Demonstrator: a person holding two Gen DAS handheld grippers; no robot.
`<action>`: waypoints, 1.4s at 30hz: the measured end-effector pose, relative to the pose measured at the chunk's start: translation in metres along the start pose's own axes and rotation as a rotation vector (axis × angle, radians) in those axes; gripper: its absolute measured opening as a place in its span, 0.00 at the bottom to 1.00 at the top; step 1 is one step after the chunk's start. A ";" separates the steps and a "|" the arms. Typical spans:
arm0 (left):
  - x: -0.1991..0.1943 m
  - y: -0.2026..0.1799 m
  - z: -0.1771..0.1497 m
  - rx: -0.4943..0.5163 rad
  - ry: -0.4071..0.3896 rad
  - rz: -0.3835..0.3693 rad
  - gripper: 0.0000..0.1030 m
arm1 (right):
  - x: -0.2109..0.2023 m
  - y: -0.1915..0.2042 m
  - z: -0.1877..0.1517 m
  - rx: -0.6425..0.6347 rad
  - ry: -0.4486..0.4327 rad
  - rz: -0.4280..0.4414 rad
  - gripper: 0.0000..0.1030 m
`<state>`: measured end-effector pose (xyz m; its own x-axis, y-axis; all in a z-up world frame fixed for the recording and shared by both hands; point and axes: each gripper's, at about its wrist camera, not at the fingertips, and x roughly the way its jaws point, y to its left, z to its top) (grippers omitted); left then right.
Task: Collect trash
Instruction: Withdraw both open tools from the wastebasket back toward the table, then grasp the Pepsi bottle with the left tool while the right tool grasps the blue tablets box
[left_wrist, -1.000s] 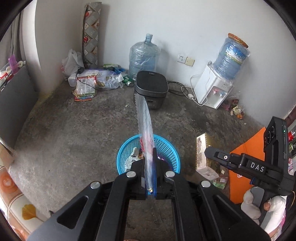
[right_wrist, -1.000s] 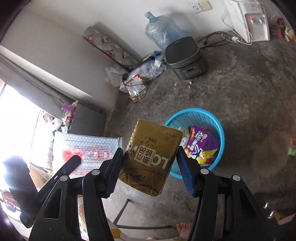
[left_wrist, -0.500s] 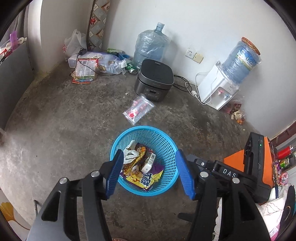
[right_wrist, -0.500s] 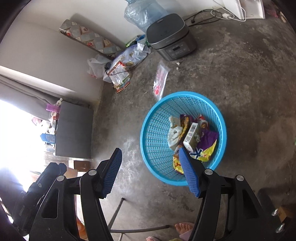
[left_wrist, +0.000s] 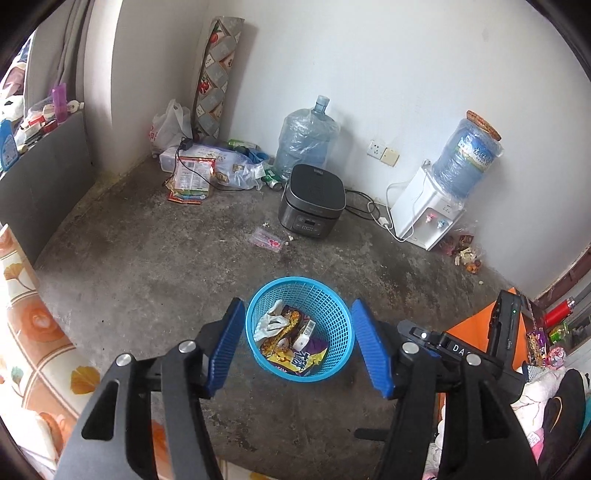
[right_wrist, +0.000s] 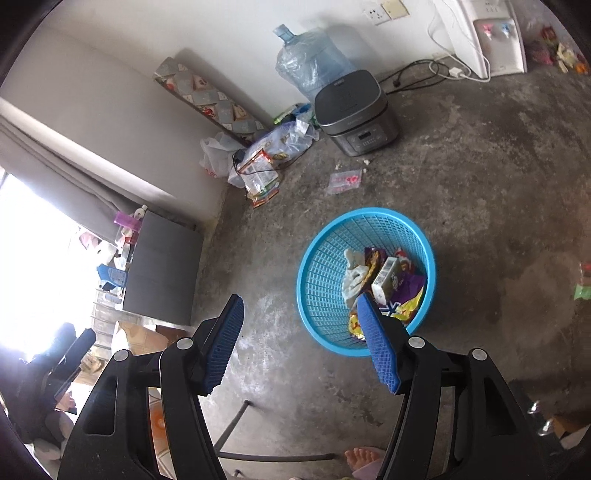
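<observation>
From the left wrist camera I see my left gripper (left_wrist: 298, 345) held over the round blue plastic mesh basket (left_wrist: 334, 314), its blue ribbed pads spread wide with nothing clamped between them; the jaws have just been opening. The basket stands on the stained grey concrete floor (left_wrist: 147, 266) and holds a heap of trash: a crumpled white wrapper (left_wrist: 269, 321), a small white carton (left_wrist: 304, 332) and a yellow and purple snack bag (left_wrist: 295, 360). A small clear plastic bag with pink print (left_wrist: 266, 239) lies flat on the floor beyond the basket, just in front of the dark grey rice cooker (left_wrist: 314, 201) and well apart from the basket rim. From the right wrist camera, my right gripper (right_wrist: 300, 339) also stands open and empty, its jaws likewise having just been opening; its right pad overlaps the near rim of the basket (right_wrist: 317, 266) in view, while the left pad hangs over bare floor. Against the white wall stand a large clear water jug (left_wrist: 304, 138) and a white water dispenser (left_wrist: 424, 206) topped with a blue bottle. A bare foot (right_wrist: 364, 456) shows at the bottom edge of the right view.
</observation>
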<state>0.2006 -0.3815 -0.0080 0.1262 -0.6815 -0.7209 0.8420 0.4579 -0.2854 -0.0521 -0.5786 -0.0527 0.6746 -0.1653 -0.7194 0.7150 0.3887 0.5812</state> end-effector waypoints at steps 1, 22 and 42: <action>-0.011 0.002 -0.004 0.001 -0.014 0.005 0.58 | -0.005 0.007 -0.004 -0.029 -0.008 0.001 0.59; -0.241 0.143 -0.135 -0.264 -0.274 0.363 0.67 | -0.007 0.192 -0.105 -0.547 0.151 0.270 0.71; -0.334 0.248 -0.241 -0.636 -0.345 0.533 0.68 | 0.037 0.317 -0.158 -0.755 0.330 0.387 0.71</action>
<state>0.2404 0.0970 0.0096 0.6543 -0.3744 -0.6571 0.1897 0.9223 -0.3367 0.1712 -0.3187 0.0449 0.6726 0.3234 -0.6656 0.0604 0.8724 0.4850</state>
